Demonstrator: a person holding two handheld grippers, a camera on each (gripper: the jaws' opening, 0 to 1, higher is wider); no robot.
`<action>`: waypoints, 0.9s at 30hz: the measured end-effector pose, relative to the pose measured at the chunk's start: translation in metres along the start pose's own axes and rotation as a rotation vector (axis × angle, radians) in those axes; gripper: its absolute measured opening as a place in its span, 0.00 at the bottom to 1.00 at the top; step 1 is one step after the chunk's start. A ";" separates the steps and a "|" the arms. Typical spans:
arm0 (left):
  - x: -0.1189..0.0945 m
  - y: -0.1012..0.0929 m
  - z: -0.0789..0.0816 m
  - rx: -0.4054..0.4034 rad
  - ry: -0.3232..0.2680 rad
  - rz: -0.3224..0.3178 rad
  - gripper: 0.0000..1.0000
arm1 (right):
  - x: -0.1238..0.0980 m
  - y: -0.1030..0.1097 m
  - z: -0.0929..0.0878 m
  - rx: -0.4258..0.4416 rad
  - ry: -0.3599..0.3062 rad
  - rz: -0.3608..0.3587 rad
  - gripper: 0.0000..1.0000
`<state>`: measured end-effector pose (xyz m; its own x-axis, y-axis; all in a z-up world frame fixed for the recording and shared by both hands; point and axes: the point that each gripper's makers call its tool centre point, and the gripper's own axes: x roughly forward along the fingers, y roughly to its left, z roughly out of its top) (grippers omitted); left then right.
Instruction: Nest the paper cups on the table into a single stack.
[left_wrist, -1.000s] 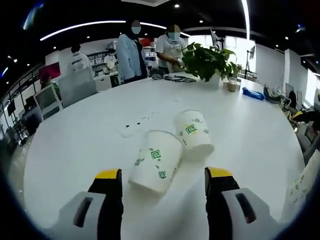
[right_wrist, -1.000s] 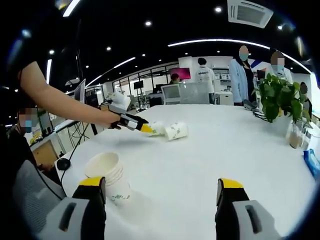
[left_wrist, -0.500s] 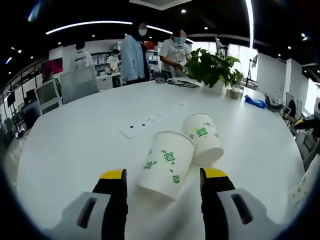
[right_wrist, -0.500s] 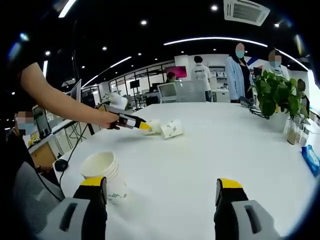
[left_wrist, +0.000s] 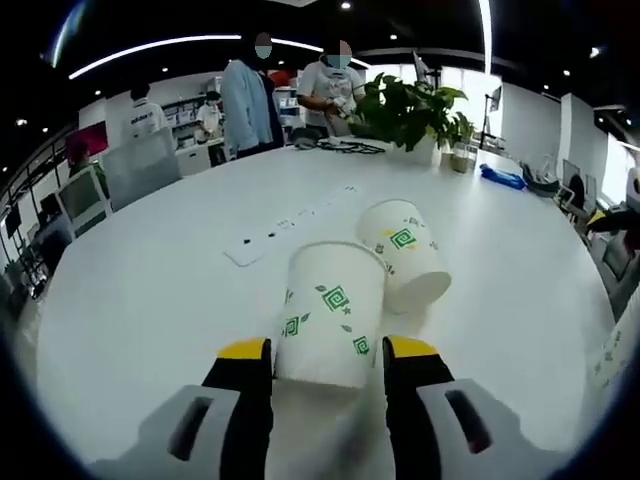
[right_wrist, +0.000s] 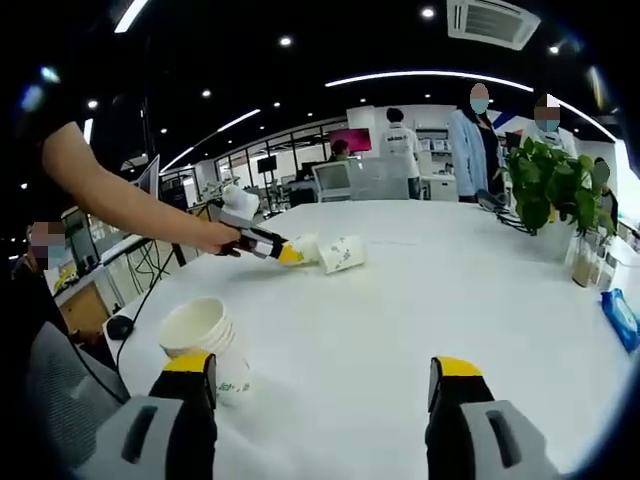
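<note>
Taking the round white table (left_wrist: 140, 290) as the landmark, the scene goes from left to right like this. On the left part of the table, the left gripper (left_wrist: 325, 352) has its two yellow-tipped jaws standing on both sides of a white paper cup with green square prints (left_wrist: 330, 315), which lies on its side on the table top. The jaws are narrowed to about the width of the cup and appear to touch its wall near the wide rim, but I cannot tell if they press it firmly, so I judge the grasp as just closing. The long axis of this cup runs straight away from the gripper, with the open mouth toward the jaws and the closed bottom pointing to the far side of the table. Just beside it, to the right and a little farther, a second white paper cup with the same green prints (left_wrist: 405, 252) also lies on its side, touching the first cup or almost so. In the right gripper view, the stack of nested white paper cups (right_wrist: 212, 348) stands upright near the near edge of the table, just beside the left jaw of the right gripper (right_wrist: 325, 375). This gripper is wide open and holds nothing. The lying cups are well apart from it, so the left gripper is clearly the nearer one to them.
</note>
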<state>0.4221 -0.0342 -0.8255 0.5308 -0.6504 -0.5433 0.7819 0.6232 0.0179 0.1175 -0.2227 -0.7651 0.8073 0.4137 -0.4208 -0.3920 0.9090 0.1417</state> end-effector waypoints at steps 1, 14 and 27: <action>0.000 0.000 0.000 0.002 0.000 -0.001 0.39 | 0.000 0.000 0.000 0.002 0.000 0.000 0.88; -0.012 0.002 0.009 0.027 -0.014 0.015 0.37 | -0.001 0.002 0.003 -0.008 -0.012 0.003 0.87; -0.040 -0.007 0.018 0.054 -0.008 0.033 0.36 | -0.002 0.008 0.007 -0.028 -0.030 0.023 0.87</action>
<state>0.4019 -0.0204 -0.7889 0.5588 -0.6335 -0.5352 0.7805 0.6198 0.0813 0.1159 -0.2163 -0.7564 0.8109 0.4361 -0.3903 -0.4223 0.8977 0.1257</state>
